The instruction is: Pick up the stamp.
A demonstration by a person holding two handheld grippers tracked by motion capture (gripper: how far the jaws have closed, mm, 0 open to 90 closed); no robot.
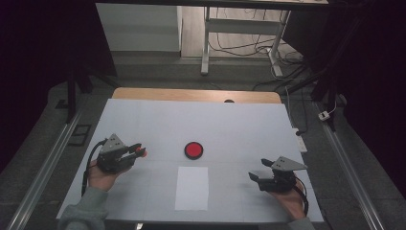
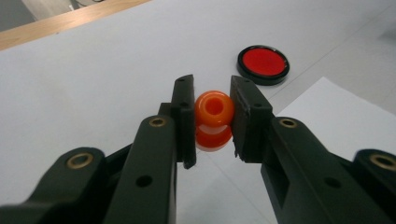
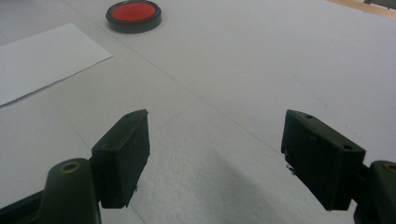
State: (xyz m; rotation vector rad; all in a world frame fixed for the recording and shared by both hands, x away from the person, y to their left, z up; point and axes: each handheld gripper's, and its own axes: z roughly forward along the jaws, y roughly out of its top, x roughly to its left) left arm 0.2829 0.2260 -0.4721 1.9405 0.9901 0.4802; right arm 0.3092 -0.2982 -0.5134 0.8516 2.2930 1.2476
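Note:
My left gripper (image 2: 212, 119) is shut on a small orange bead-like piece (image 2: 213, 120) with a hole through its top, lifted a little off the white table cover. In the high view that gripper (image 1: 139, 149) sits at the left with the orange piece (image 1: 141, 153) at its tip. A round red disc with a black rim (image 1: 194, 150) lies at the table's middle, up and right of the held piece in the left gripper view (image 2: 263, 64). My right gripper (image 1: 260, 170) rests low at the right, jaws wide apart with nothing between them (image 3: 217, 154).
A white paper sheet (image 1: 192, 188) lies in front of the red disc (image 3: 134, 16), between the two hands. The white cover (image 1: 230, 124) spreads over the table, whose wooden edge (image 1: 196, 95) shows at the far side. Metal rails run down both sides.

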